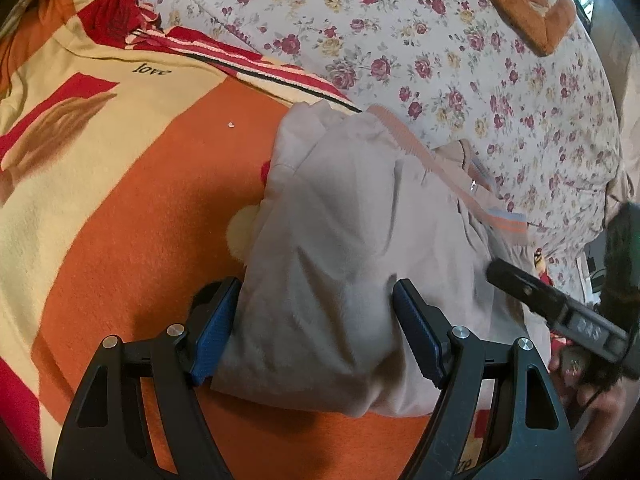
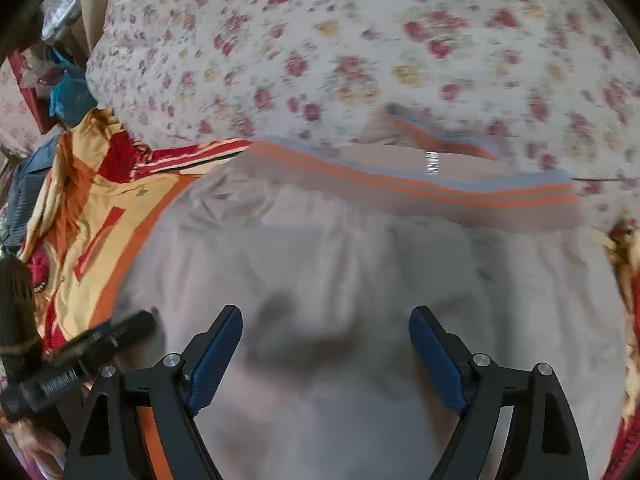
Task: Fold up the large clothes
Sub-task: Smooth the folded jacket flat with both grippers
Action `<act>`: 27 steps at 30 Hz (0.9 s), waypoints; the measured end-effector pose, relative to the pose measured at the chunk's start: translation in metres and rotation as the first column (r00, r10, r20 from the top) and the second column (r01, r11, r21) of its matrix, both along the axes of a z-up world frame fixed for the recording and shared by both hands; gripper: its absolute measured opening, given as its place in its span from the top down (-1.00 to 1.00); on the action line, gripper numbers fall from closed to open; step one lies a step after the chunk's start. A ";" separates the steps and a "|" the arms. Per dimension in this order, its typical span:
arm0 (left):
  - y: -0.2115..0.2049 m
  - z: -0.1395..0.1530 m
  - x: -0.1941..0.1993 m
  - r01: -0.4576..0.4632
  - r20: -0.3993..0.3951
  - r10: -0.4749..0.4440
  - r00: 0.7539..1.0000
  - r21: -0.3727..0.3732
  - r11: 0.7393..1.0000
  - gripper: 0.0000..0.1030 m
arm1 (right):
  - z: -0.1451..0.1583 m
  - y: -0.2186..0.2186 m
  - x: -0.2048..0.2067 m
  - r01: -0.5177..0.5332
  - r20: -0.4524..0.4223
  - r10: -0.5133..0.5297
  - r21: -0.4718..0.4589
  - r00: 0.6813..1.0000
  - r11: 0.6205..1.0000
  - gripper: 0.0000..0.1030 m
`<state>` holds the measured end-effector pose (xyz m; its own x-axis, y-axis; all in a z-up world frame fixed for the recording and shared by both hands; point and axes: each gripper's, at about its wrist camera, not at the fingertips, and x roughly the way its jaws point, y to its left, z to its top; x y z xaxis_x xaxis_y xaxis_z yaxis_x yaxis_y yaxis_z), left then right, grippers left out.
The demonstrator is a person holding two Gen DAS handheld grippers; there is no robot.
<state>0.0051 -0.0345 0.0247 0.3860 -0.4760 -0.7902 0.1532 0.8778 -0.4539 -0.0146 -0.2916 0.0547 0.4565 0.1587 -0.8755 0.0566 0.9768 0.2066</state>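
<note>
The folded beige garment (image 1: 340, 240) lies on the orange blanket (image 1: 140, 220) beside the floral quilt (image 1: 440, 60), with the left gripper (image 1: 316, 332) fingers wide astride its near corner and the right gripper (image 2: 326, 352) fingers wide above it, gripping nothing.

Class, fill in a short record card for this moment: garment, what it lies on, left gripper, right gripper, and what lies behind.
garment: beige garment with an orange-striped hem band, folded into a bundle
surface: orange, cream and red blanket
left gripper: jaws wide, the bundle's near end between them; cannot tell if the pads press on it
right gripper: open, above the beige cloth, holding nothing
behind: floral quilt
</note>
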 end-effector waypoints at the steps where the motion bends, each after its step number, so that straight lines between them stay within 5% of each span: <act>1: 0.001 0.001 0.000 0.001 0.001 -0.001 1.000 0.000 1.000 -0.51 | -0.002 0.004 0.004 -0.001 -0.008 0.001 0.007 1.000 1.000 -0.62; 15: 0.010 0.000 0.009 -0.035 0.002 0.035 0.999 0.007 0.999 -0.51 | -0.015 0.019 0.011 -0.016 -0.064 0.017 0.013 0.998 1.000 -0.62; 27: 0.007 -0.004 0.041 -0.062 -0.015 0.062 0.998 0.011 0.998 -0.51 | 0.002 -0.019 -0.037 -0.004 -0.033 0.004 -0.015 0.999 1.000 -0.62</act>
<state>0.0463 -0.0278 0.0204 0.4026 -0.4431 -0.8010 0.0913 0.8901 -0.4465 -0.0516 -0.3107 0.0563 0.4264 0.1476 -0.8924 0.0591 0.9800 0.1902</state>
